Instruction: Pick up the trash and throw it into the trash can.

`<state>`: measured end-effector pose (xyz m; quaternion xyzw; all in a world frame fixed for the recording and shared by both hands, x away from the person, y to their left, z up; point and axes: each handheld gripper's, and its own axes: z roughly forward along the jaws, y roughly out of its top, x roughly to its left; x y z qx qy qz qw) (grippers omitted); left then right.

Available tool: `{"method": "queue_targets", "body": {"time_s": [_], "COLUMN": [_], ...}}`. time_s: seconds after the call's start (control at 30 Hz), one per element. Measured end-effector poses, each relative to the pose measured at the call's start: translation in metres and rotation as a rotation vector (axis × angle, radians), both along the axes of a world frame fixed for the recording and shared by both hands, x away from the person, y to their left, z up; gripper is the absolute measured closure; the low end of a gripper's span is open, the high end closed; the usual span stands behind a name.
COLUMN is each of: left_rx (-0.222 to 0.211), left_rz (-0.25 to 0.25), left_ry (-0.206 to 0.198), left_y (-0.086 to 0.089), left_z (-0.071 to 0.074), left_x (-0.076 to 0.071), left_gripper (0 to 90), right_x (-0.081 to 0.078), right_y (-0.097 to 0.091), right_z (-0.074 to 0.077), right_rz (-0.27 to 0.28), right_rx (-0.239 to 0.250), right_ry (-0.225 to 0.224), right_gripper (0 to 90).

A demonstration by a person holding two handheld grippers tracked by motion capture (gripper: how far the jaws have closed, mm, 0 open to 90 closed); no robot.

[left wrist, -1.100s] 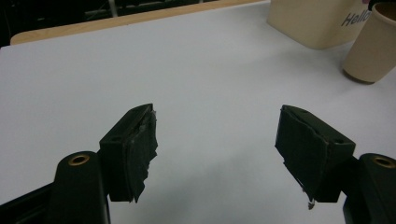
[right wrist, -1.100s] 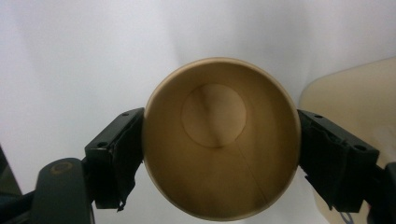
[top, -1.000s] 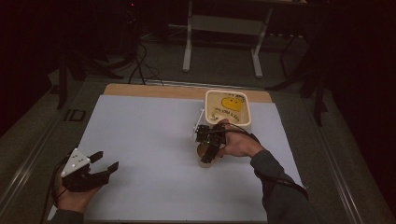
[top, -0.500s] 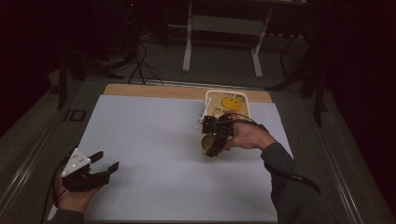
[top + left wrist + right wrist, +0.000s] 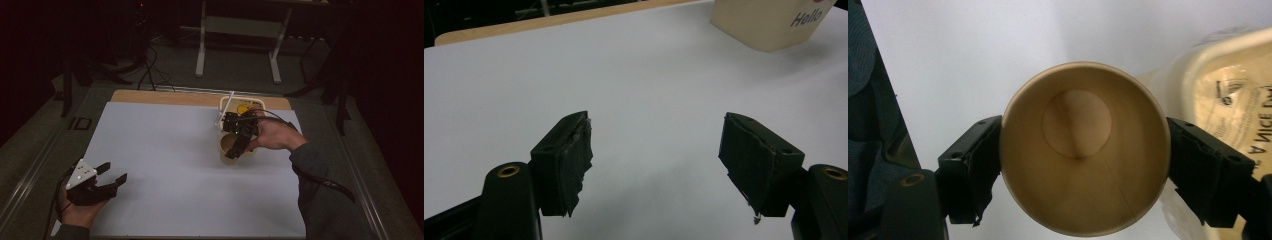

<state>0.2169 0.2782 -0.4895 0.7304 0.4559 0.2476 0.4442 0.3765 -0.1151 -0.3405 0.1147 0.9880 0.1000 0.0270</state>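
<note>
Between the jaws of the right gripper (image 5: 1083,165) sits a paper cup (image 5: 1084,147), clamped at both sides, nearer the cream tub (image 5: 245,107) than a second ago. Its empty inside shows from that gripper's camera. Left gripper (image 5: 107,180) rests, jaws apart.

The cream container (image 5: 769,22) reads "Hello"; its lid (image 5: 1233,100) reads "A NICE".

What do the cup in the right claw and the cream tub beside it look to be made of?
The cup looks like paper: matte tan inside, a lengthwise seam down the wall and a flat round base. The right claw has a jaw on each side of its rim. The tub looks like thin plastic, hedged: cream and faintly glossy, with a rounded moulded lip and print on it.
</note>
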Motion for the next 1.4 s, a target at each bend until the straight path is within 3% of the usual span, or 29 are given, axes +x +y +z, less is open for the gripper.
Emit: {"method": "queue_targets", "body": {"time_s": [0.5,0.7,1.4], "left_rx": [0.000,-0.001,0.000], "left_rz": [0.000,0.001,0.001], "left_ry": [0.002,0.002,0.007], "left_y": [0.000,0.000,0.001], "left_z": [-0.001,-0.001,-0.001], "left_x": [0.000,0.000,-0.001], "left_gripper": [29.2,29.2,29.2], "right_x": [0.009,0.017,0.046], "right_y": [-0.010,-0.016,-0.032], "right_z": [0.038,0.051,0.062], "right_rz": [-0.029,-0.070,-0.228], "right_rx": [0.015,0.030,0.024], "right_ry": [-0.028,-0.026,-0.042], "right_gripper": [19.1,18.9,18.9]}}
